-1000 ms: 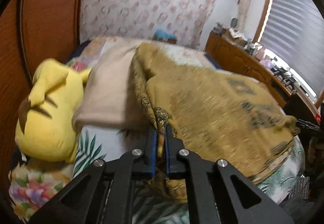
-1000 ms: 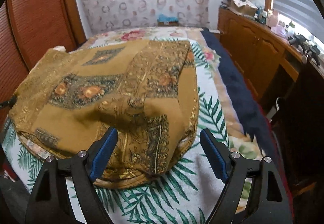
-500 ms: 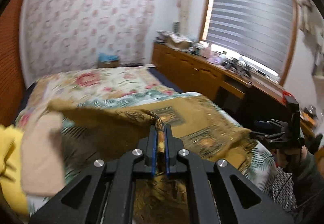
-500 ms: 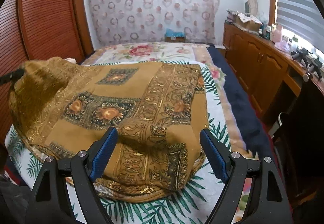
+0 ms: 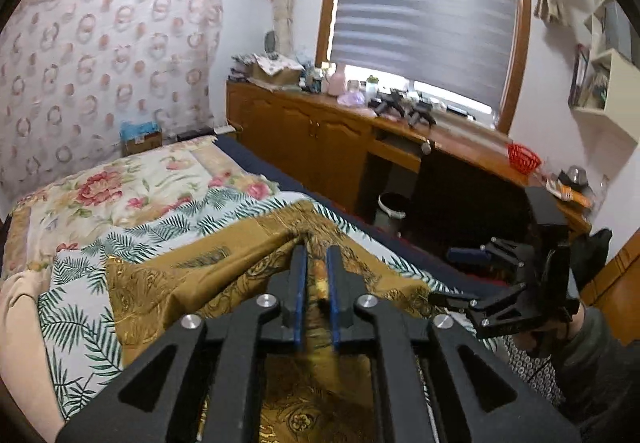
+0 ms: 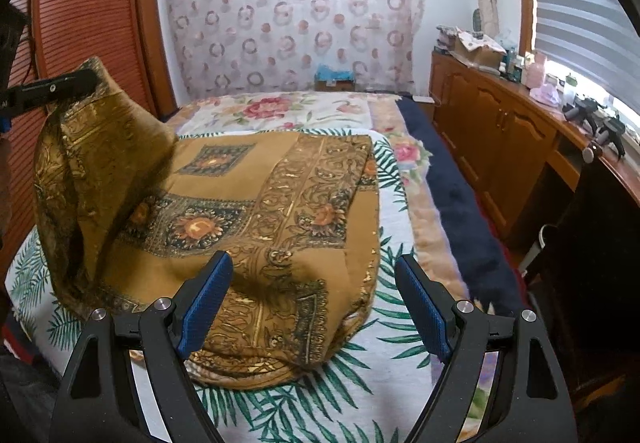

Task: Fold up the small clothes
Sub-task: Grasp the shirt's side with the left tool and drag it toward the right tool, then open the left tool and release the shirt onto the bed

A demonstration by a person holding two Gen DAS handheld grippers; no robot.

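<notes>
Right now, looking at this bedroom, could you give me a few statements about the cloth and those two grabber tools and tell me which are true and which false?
1. The mustard patterned garment lies on a bedspread printed with green palm leaves. True.
2. The right gripper is clamped on the garment's hem. False: its jaws stand wide apart above the cloth, holding nothing.
3. One side of the garment is lifted off the bed at the left gripper. True: its jaws are opening, with cloth between them.
4. The window blind is pulled fully up. False: it covers most of the window.
5. A red basket sits on the wooden counter. True.
</notes>
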